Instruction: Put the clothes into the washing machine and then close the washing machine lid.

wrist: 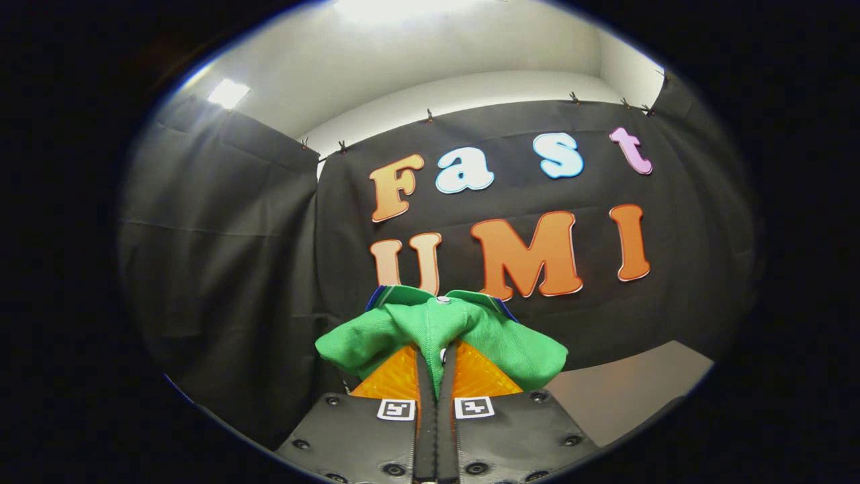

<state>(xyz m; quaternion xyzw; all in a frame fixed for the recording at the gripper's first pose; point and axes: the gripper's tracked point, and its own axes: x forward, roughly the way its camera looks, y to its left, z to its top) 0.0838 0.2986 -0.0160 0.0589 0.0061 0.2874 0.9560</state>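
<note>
Tongs (435, 366) clamped together on a green shirt (440, 333), pinched at its middle so both halves droop at 10 and 2 o'clock. Carried high, probably toward the washer; table (625, 393) at 3 o'clock.

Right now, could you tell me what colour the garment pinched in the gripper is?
Green, with a dark blue collar edge; the garment shows best in the gripper view.

The gripper (437, 359) is pinching a green shirt (440, 333) between its two closed fingers, lifting it up in the air. The cloth is bunching over both fingertips, its collar sitting just beyond them.
</note>
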